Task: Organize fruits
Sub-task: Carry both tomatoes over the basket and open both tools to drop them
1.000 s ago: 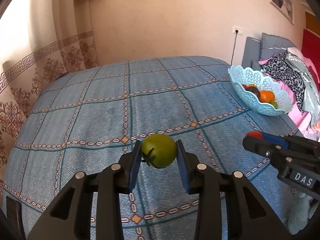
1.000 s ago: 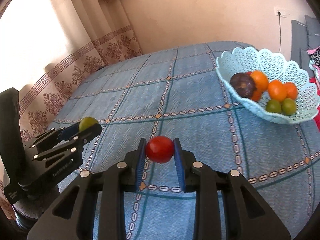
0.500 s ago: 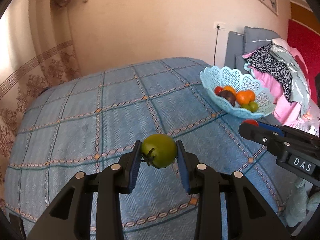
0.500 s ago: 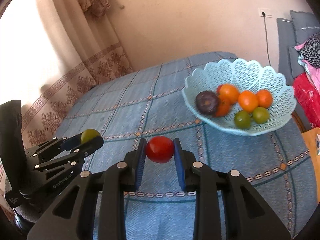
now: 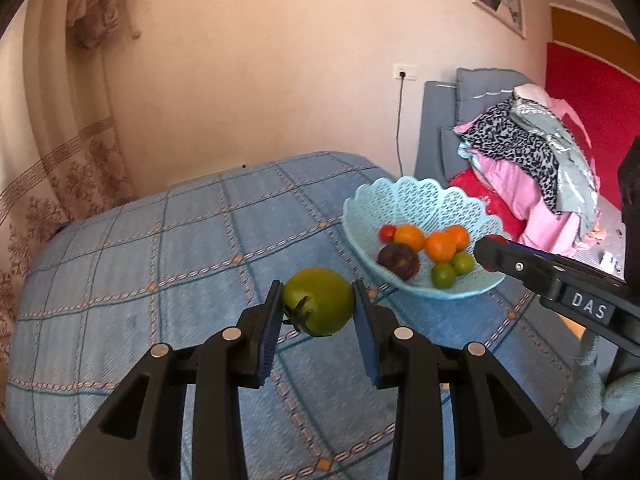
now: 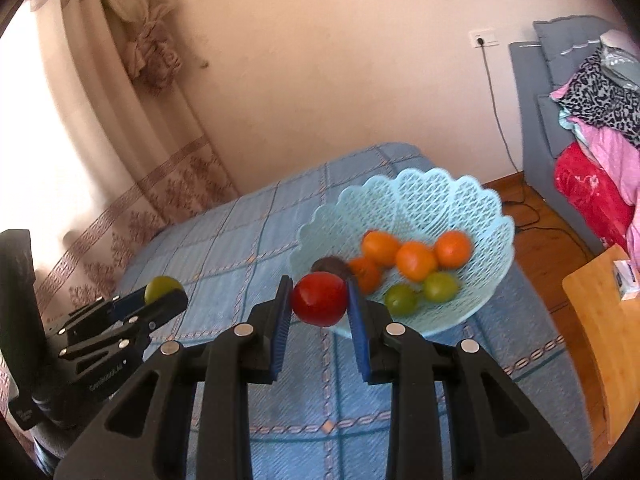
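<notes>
My left gripper [image 5: 318, 308] is shut on a green tomato [image 5: 320, 300], held above the blue checked bedspread [image 5: 160, 264], left of the basket. My right gripper [image 6: 319, 300] is shut on a red tomato [image 6: 320, 298], held just before the near rim of the light blue lattice basket [image 6: 420, 196]. The basket [image 5: 412, 204] holds oranges [image 6: 416, 260], two green fruits [image 6: 440, 286], a dark purple fruit [image 5: 398, 260] and a small red one [image 5: 387, 233]. The left gripper with its green tomato [image 6: 162, 288] also shows at the left of the right wrist view.
The bed's right edge runs just past the basket. A wooden side table [image 6: 604, 320] stands at the right. A grey sofa [image 5: 460, 120] carries piled clothes [image 5: 528, 152]. A curtain [image 6: 132, 80] hangs at the left by the wall.
Both grippers have moved towards the basket with their tomatoes. The basket is now larger and closer in both views; the right gripper has reached its near rim.
</notes>
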Tool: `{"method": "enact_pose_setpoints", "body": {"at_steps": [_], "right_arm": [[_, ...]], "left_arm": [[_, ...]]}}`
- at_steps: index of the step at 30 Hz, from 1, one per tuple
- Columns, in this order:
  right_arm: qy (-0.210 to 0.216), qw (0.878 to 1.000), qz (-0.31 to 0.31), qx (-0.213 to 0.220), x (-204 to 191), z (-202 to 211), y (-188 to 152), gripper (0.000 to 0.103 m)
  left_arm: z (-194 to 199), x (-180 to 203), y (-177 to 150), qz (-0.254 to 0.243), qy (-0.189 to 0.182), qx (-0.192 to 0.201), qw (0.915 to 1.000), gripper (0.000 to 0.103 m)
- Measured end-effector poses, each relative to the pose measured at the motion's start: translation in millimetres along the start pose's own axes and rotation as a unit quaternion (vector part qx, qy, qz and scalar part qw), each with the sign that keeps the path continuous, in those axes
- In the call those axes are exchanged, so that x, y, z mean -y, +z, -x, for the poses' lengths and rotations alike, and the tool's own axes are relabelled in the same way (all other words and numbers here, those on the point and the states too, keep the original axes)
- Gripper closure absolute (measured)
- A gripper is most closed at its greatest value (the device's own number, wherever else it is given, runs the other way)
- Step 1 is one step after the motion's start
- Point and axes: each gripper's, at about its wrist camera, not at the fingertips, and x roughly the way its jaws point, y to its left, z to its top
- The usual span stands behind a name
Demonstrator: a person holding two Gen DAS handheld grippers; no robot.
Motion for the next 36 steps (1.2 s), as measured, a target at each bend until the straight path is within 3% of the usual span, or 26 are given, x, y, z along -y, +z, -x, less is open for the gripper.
{"method": "enact_pose_setpoints", "body": {"at_steps": [21,36], "right_arm": [[-0.033,0.997,-0.07,-0.005,74.7,-25.7,15.6,0.075],[-0.041,0.996,-0.081,-0.006,81.8,-29.0,13.1,0.075]], "left_arm": [[-70.1,59.9,25.0,-0.034,-0.068,-0.023,0.9969,0.068],[-94.3,85.0,23.3,-0.061,-0.087,-0.042,0.9934,0.066]]}}
